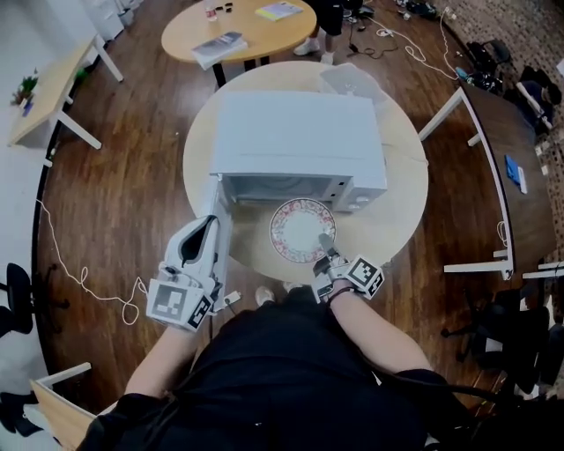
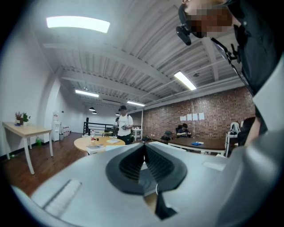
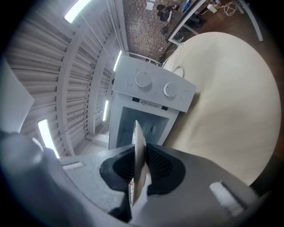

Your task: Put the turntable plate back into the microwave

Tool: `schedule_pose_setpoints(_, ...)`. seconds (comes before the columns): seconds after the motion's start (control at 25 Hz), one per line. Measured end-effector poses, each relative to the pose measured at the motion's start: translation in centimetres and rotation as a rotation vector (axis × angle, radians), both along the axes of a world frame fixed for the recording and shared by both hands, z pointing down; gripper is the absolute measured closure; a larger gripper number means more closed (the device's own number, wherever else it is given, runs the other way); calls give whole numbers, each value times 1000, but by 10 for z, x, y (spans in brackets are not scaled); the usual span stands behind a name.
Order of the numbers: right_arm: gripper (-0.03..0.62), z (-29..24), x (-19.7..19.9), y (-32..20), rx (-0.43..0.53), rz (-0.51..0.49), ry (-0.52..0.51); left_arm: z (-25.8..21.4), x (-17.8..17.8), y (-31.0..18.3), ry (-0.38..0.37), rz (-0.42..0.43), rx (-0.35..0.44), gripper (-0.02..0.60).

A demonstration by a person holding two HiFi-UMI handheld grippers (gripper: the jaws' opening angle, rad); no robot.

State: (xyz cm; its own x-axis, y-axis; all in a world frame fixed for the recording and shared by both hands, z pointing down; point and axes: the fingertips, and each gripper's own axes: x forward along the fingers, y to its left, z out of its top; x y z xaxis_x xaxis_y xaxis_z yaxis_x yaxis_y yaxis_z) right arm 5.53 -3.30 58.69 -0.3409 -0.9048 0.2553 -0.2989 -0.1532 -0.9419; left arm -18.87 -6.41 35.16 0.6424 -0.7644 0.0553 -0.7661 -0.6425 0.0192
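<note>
A white microwave [image 1: 295, 141] stands on a round cream table [image 1: 401, 198], and its door [image 1: 220, 220] is swung open toward me at the left. In front of the open cavity [image 3: 137, 124], just above the table, is the turntable plate [image 1: 300, 229], white with a floral rim. My right gripper [image 1: 327, 248] is shut on its near edge. The right gripper view shows the plate [image 3: 138, 146] edge-on between the right gripper [image 3: 140, 159] pads, facing the cavity and two knobs. My left gripper [image 1: 201, 242] hovers beside the door. The left gripper [image 2: 144, 153] is shut and empty.
A clear container [image 1: 352, 81] sits behind the microwave. A second round table [image 1: 238, 26] with books stands farther back, with a person [image 2: 124, 126] beside it. Desks line the right side [image 1: 507, 158] and the left side [image 1: 48, 92]. A cable [image 1: 84, 282] lies on the wooden floor.
</note>
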Motion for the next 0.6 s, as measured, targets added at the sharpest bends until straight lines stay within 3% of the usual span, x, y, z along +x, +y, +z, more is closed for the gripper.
schedule_pose_setpoints(0.6,563,7,-3,-17,-6,-83,-30,-6,14,1,-30,-20,32,577)
